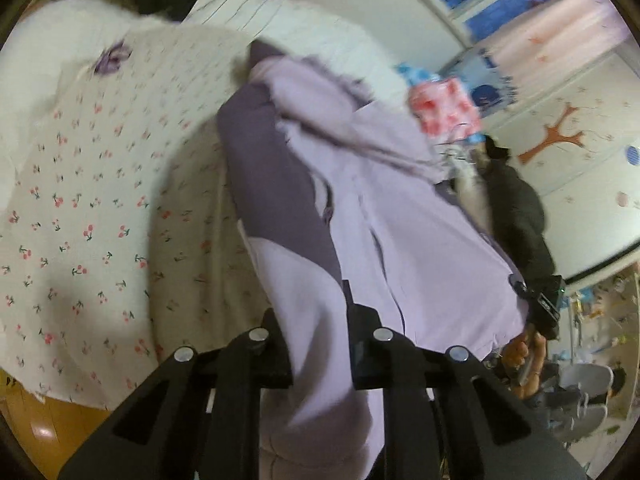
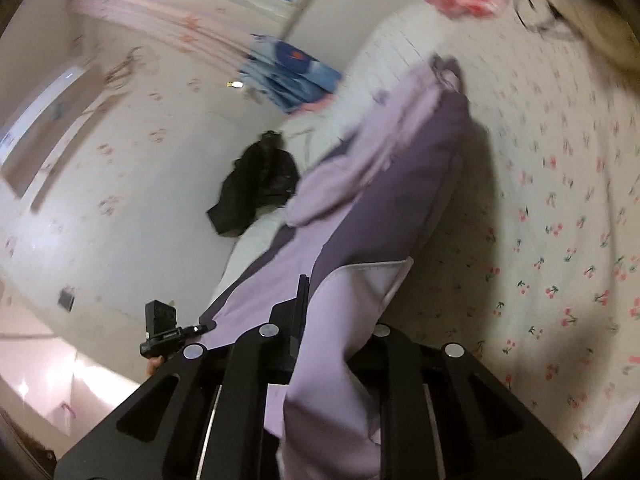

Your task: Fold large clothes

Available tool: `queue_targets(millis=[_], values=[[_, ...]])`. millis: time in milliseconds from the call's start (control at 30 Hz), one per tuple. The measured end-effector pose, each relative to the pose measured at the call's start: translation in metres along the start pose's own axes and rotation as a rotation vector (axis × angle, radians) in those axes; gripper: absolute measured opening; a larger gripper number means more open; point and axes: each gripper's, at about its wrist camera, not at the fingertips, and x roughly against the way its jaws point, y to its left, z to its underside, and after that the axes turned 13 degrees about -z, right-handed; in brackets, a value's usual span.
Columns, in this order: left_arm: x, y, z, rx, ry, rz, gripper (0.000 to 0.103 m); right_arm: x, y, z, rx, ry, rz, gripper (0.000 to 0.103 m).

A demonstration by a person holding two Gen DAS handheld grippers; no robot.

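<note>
Both grippers are clamped on the same garment, a lilac jacket (image 1: 400, 208) with darker purple panels, which hangs stretched between them above a bed. In the left wrist view the left gripper (image 1: 320, 344) has its fingers drawn together on a fold of the pale lilac cloth, which runs down between them and bunches below the camera; the rest of the jacket spreads away above, its dark purple panel on the left and a tumbled hood or collar part toward the top. In the right wrist view the right gripper (image 2: 324, 336) is likewise pinched tight on the jacket's pale edge, with the cloth passing between the fingers and draping down over the black frame. The bed sheet (image 1: 80, 208) is white with a small cherry print and lies beneath and beside the garment. A black garment (image 2: 256, 188) lies on the far side of the bed near the wall. A pink-and-white patterned item (image 1: 444, 108) sits past the jacket's top end, too blurred to identify. At the right edge of the left view, a person's hand (image 1: 528, 364) grips the other gripper's handle.
</note>
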Motion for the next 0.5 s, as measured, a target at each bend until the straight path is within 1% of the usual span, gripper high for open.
queue_targets(millis=[67,100,133,167,200,233,267,300,333,367,400,433,467,500], values=[[0.017,-0.001,0.013,-0.015,0.005,0.017,0.018,0.02,0.014,0.008,0.023,0.027,0.009,0.013],[0.025,0.001,0.027,-0.034,0.027,0.019,0.018,0.028,0.017,0.017,0.023,0.052,0.023,0.013],[0.025,0.002,0.038,-0.06,0.058,0.015,0.02,0.034,0.014,0.027,0.009,0.103,0.041,0.016],[0.021,0.007,0.058,-0.111,0.123,0.013,0.023,0.039,0.009,0.034,-0.005,0.148,0.069,0.022],[0.015,0.012,0.071,-0.152,0.179,0.004,0.033,0.048,-0.005,0.05,-0.032,0.206,0.132,0.025],[0.009,0.019,0.086,-0.194,0.232,-0.019,0.038,0.057,-0.016,0.062,-0.054,0.241,0.177,0.03],[0.003,0.03,0.099,-0.221,0.277,-0.055,0.038,0.065,-0.03,0.071,-0.087,0.263,0.225,0.033],[-0.002,0.048,0.109,-0.211,0.316,-0.1,0.038,0.074,-0.044,0.077,-0.123,0.26,0.263,0.034],[-0.002,0.064,0.111,-0.181,0.321,-0.138,0.038,0.085,-0.056,0.076,-0.143,0.22,0.291,0.035],[0.001,0.082,0.104,-0.136,0.301,-0.191,0.038,0.09,-0.059,0.07,-0.136,0.183,0.307,0.035],[0.006,0.094,0.092,-0.101,0.265,-0.213,0.039,0.092,-0.057,0.059,-0.116,0.136,0.325,0.037],[0.011,0.101,0.076,-0.068,0.218,-0.21,0.043,0.091,-0.053,0.043,-0.089,0.086,0.323,0.044],[0.016,0.103,0.058,-0.041,0.16,-0.206,0.049,0.082,-0.046,0.024,-0.043,0.052,0.309,0.054],[0.018,0.102,0.041,-0.024,0.105,-0.208,0.066,0.068,-0.037,0.005,0.017,0.029,0.317,0.06]])
